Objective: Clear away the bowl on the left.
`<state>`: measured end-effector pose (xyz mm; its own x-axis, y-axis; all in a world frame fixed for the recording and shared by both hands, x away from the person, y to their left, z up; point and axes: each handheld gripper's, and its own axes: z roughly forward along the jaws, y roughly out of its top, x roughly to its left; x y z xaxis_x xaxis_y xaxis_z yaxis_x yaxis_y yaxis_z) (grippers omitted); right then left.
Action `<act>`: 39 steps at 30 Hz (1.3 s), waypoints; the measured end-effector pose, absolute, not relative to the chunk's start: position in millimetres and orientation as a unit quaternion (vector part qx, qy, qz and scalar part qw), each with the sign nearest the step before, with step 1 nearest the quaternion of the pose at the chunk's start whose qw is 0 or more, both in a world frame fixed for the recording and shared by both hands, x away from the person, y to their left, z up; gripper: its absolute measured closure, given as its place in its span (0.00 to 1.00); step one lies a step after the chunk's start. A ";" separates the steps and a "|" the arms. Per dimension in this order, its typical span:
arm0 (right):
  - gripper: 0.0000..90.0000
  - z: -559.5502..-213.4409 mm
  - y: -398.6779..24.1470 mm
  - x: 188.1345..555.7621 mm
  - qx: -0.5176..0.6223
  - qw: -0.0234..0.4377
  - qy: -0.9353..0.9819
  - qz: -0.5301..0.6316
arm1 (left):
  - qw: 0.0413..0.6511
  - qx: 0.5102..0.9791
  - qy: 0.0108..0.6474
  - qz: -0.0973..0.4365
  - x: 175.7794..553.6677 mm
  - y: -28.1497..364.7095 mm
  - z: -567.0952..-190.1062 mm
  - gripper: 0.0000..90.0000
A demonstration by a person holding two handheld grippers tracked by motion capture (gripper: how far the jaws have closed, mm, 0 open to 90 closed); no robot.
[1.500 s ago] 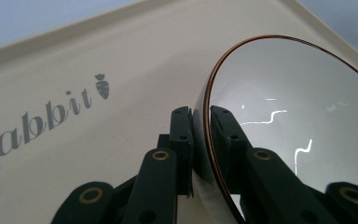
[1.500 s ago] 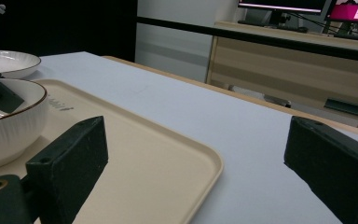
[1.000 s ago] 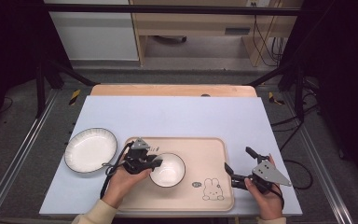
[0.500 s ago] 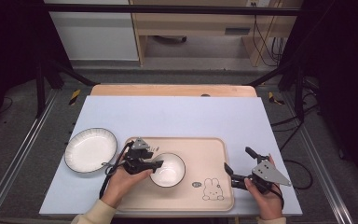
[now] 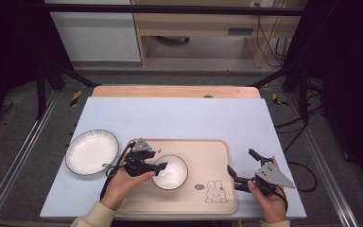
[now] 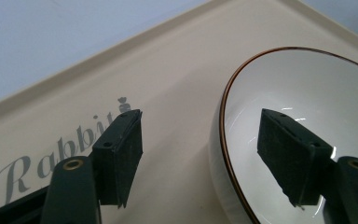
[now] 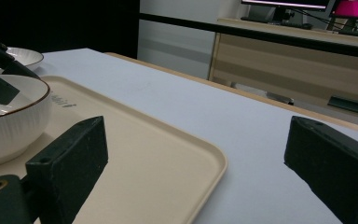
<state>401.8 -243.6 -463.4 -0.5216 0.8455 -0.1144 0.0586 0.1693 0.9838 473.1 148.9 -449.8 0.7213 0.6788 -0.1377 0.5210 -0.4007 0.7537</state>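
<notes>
On the beige tray [image 5: 208, 156], the white bowl [image 5: 170, 171] sits with its rim between the left gripper [image 5: 157, 165]'s jaws, which have just been opening and press on nothing.

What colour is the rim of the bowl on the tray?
Dark brown, a thin line around the white bowl; it shows best in the left gripper view.

"Rabbit" in grey script on beige tray [image 6: 177, 93], partly hidden.
</notes>
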 end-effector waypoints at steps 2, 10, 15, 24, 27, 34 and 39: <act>0.07 -463.5 -243.7 402.1 0.334 0.358 0.675 0.553 | 0.422 0.830 0.352 0.100 472.9 149.0 -448.3 0.32; 0.07 -463.3 -243.3 401.7 0.335 0.357 0.675 0.552 | 0.458 0.821 0.325 0.105 472.5 150.3 -444.3 0.20; 0.07 -463.1 -243.1 401.5 0.335 0.357 0.674 0.553 | 0.483 0.808 0.316 0.119 471.3 153.3 -439.2 0.17; 0.07 -462.5 -243.8 400.9 0.335 0.357 0.674 0.554 | 0.516 0.794 0.289 0.142 467.6 169.1 -425.9 0.15; 0.07 -462.6 -243.4 401.2 0.335 0.356 0.673 0.554 | 0.517 0.794 0.284 0.146 466.6 171.5 -423.5 0.14; 0.07 -462.4 -242.9 401.0 0.334 0.356 0.674 0.554 | 0.529 0.785 0.278 0.164 461.9 184.2 -415.4 0.14; 0.07 -462.6 -243.3 401.0 0.335 0.356 0.674 0.554 | 0.534 0.779 0.282 0.168 461.1 193.8 -412.5 0.15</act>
<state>401.0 -243.3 -462.6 -0.5228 0.8455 -0.1082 0.0565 0.1611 0.9853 461.1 193.8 -412.5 0.7845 0.6189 -0.0388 0.2598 -0.2713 0.9268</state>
